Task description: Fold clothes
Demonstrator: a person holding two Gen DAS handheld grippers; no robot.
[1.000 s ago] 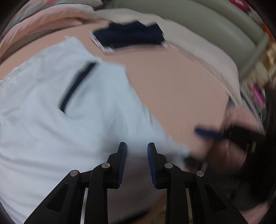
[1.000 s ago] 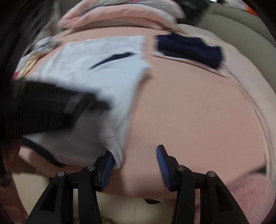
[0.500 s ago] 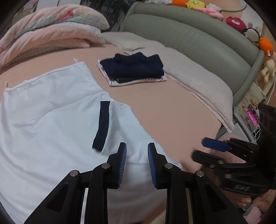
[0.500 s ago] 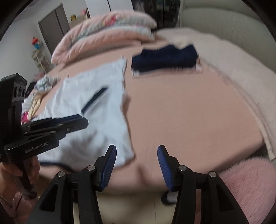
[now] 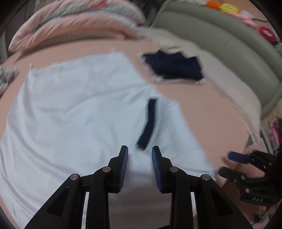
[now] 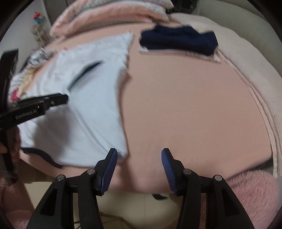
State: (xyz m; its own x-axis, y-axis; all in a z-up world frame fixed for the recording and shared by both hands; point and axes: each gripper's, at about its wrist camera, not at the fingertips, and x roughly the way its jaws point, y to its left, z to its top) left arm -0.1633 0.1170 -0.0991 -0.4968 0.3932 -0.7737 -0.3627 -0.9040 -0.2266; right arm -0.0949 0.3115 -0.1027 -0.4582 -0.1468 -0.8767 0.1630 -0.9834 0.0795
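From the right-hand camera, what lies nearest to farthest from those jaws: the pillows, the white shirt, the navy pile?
1. White shirt: just ahead, left, spread flat.
2. Navy pile: farther up the bed, folded.
3. Pillows: farthest, at the bed's head.

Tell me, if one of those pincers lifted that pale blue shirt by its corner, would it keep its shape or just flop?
Probably flop: the pale blue shirt lies flat and thin on the pink bed sheet, with soft creases near its lower edge. It looks light, so an open right gripper at the corner should lift it easily. Pushed, it would likely bunch rather than slide.
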